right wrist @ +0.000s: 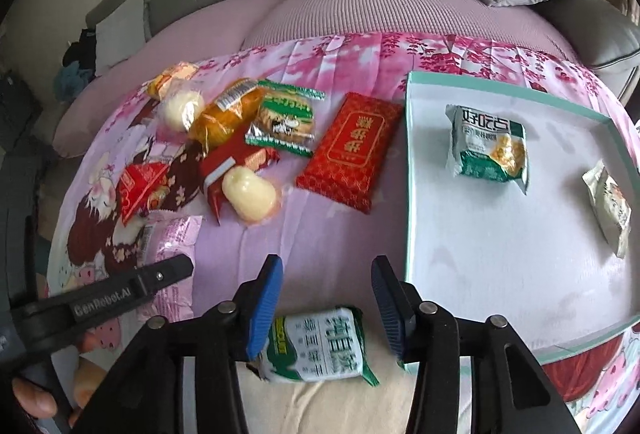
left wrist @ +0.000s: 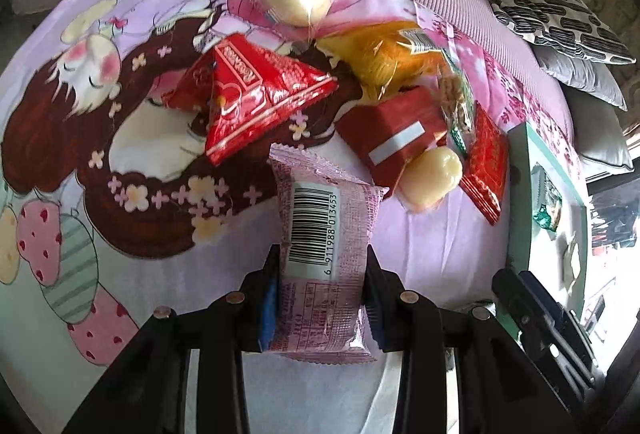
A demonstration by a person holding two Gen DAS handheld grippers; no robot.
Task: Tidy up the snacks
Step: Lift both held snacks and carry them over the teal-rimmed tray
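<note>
Left gripper (left wrist: 322, 298): clamped on pink barcode packet (left wrist: 320, 234), above bedsheet (left wrist: 440, 246) | right gripper (right wrist: 326, 308): jaws parted, empty; green-white packet (right wrist: 320, 348) on sheet between fingers, untouched | tray (right wrist: 412, 194) right.

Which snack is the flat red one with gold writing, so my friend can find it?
Find the teal-rimmed tray on the pink bedsheet. Just left of its rim, apart from the snack pile, lies the flat red packet. Only it has a gold-framed label and a fine gold pattern all over.
</note>
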